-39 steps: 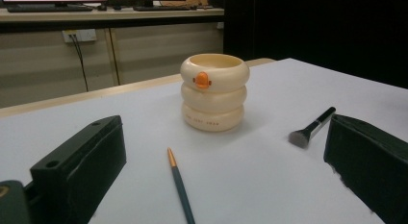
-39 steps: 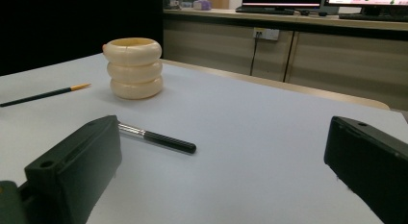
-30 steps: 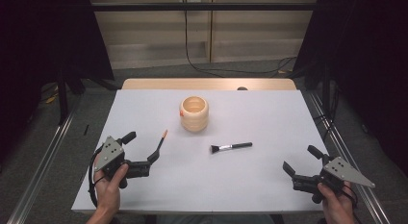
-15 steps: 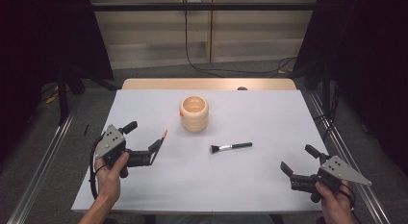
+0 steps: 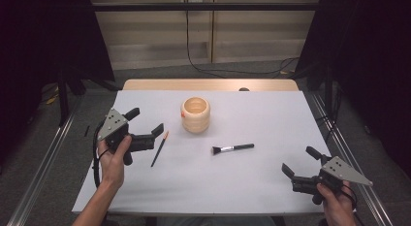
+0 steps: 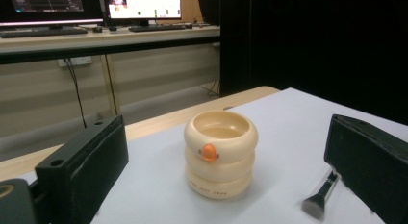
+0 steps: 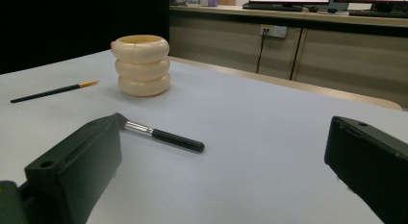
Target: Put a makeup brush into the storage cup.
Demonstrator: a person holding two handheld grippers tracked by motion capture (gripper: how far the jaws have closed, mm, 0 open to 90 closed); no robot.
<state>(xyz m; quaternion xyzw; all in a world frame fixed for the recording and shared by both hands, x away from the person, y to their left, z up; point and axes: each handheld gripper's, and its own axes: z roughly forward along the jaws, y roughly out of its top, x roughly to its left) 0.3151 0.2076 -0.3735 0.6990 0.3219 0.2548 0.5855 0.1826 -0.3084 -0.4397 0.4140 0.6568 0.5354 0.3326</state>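
A cream ribbed cup (image 5: pixel 196 114) with a small orange knob stands upright at the table's middle back; it is also in the left gripper view (image 6: pixel 221 159) and the right gripper view (image 7: pixel 140 64). A thin dark brush with an orange tip (image 5: pixel 159 149) lies left of it. A short black makeup brush (image 5: pixel 233 148) lies right of centre. My left gripper (image 5: pixel 145 120) hovers open just left of the thin brush, jaws empty. My right gripper (image 5: pixel 299 161) stands open at the front right, well away from the makeup brush (image 7: pixel 161 135).
The white table cover (image 5: pixel 252 187) stretches wide between the grippers. A wooden table edge (image 5: pixel 208 84) runs along the back. Metal rails (image 5: pixel 43 172) flank both sides. Desks with monitors (image 6: pixel 96 7) stand beyond the table.
My left gripper has risen and moved farther up the table toward the cup, beside the thin brush. The right gripper has barely shifted. Both brushes and the cup stay put.
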